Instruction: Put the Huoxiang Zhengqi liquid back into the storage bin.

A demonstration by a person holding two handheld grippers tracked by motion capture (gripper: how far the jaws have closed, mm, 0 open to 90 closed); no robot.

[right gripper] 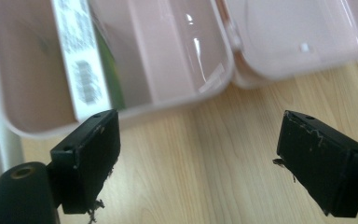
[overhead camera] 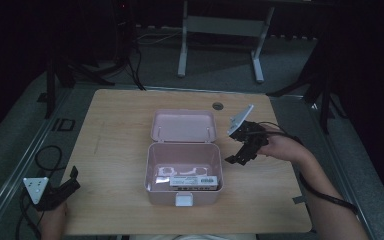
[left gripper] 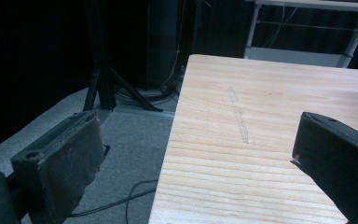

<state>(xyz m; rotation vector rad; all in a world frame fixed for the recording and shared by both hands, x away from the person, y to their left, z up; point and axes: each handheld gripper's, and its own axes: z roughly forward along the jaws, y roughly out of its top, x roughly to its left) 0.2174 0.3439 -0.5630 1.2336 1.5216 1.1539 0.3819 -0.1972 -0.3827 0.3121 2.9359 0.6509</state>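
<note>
The pink plastic box point(overhead camera: 184, 176) stands near the middle of the desk point(overhead camera: 115, 150), a little toward the near edge, and it is open: its lid point(overhead camera: 183, 125) lies folded back flat on the desk toward the far edge, joined to the box by the hinge. Inside the box lies a white carton with a barcode label point(overhead camera: 194, 181) along the near wall, and behind it some white pieces point(overhead camera: 180, 171) that I cannot identify. The white latch point(overhead camera: 183, 200) on the near wall hangs free. The right gripper point(overhead camera: 240, 150) is held just beside the right wall of the box, above the desk, touching nothing; in the right gripper view its two black jaws stand wide apart with only bare wood between them, and the box rim point(right gripper: 168, 100) and the hinge side of the lid point(right gripper: 298, 42) are just ahead of it. The left gripper point(overhead camera: 67, 186) rests at the near left corner of the desk, well apart from the box; in the left gripper view its jaws are also spread wide and hold nothing, one over the floor and one over the desk edge point(left gripper: 168, 154). My judgement is that the packing seems finished or almost finished, because the things are already in the box and both grippers are empty. What is left, as I judge it, is to fold the lid forward over the box and press the latch closed; the right gripper is well placed to reach the lid, while the left one has no part in it yet.
</note>
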